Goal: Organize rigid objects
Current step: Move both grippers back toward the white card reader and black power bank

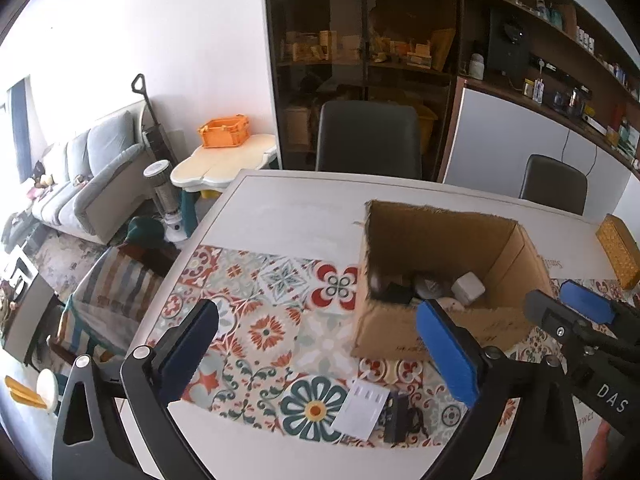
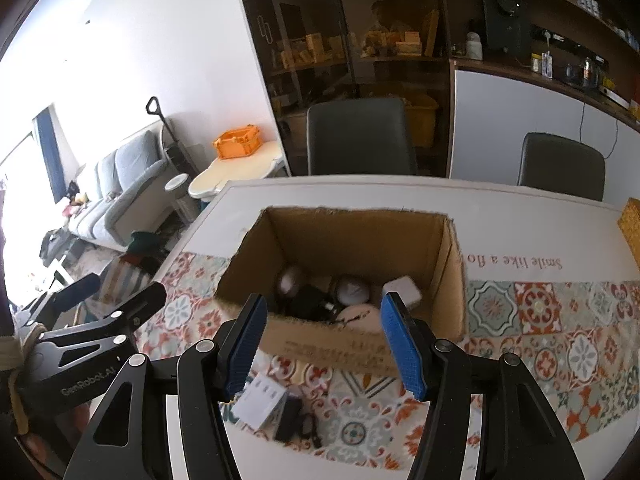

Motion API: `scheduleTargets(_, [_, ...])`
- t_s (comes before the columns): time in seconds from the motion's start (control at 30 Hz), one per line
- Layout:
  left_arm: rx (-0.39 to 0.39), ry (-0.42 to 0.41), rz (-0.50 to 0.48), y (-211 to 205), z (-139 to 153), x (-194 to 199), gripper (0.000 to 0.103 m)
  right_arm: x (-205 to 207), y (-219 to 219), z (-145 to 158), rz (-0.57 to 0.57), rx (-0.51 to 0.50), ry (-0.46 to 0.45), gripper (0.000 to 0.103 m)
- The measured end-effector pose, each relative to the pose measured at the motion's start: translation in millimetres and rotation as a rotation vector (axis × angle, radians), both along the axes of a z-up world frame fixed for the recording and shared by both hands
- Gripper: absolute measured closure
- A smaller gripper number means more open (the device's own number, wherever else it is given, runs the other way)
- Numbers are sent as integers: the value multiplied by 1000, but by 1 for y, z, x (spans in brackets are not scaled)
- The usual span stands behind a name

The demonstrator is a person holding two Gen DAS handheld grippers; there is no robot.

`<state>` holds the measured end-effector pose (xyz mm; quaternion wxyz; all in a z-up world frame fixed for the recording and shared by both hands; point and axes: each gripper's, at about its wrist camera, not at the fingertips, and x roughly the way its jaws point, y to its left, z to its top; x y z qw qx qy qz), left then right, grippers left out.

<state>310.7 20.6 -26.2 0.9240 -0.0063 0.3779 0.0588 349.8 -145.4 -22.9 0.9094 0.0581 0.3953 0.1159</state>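
Most of the sorting looks done, as a judgement from how things lie. The box (image 2: 344, 280) stands open on the counter (image 1: 280, 216) and already holds several pieces: a white cube (image 2: 401, 289), two roundish grey things, a dark gadget and a pale disc near the front wall. Two items are left outside, just in front of the box: a white card (image 2: 260, 402) and, touching its right edge, a black adapter (image 2: 294, 420) with its cord. Both tongs are released and carry nothing: the left tongs (image 1: 316, 356) hover over the patterned mat beside the box, the right tongs (image 2: 324, 344) above the box's near wall. An orange packet (image 1: 618, 250) sits at the far right; whether it belongs to the job I cannot tell.
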Motion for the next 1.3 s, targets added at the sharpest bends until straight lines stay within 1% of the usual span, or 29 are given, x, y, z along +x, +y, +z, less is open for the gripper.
scheduleTargets(0.17, [13, 6, 21, 9, -7, -17, 1, -13, 9, -15, 18, 16, 35, 43])
scheduleTargets(0.3, [13, 21, 21, 15, -16, -30, 1, -22, 18, -28, 28, 25, 61, 43])
scheduleTargets(0.47, [5, 61, 19, 24, -32, -41, 1, -34, 29, -46, 38, 33, 102, 43])
scheduleTargets(0.7, [-5, 116, 12, 35, -59, -49, 1, -44, 43, -76, 44, 38, 174, 43])
scheduleTargets(0.87, [-18, 144, -18, 38, -77, -51, 1, -50, 51, -94, 52, 32, 211, 43])
scheduleTargets(0.97, [-19, 145, -24, 39, -84, -53, 1, -52, 55, -104, 58, 29, 226, 43])
scheduleTargets(1.1, [-15, 156, -30, 39, -98, -57, 1, -52, 56, -120, 62, 34, 250, 43])
scheduleTargets(1.3, [-19, 201, -21, 42, -121, -54, 1, -46, 57, -144, 63, 24, 302, 43])
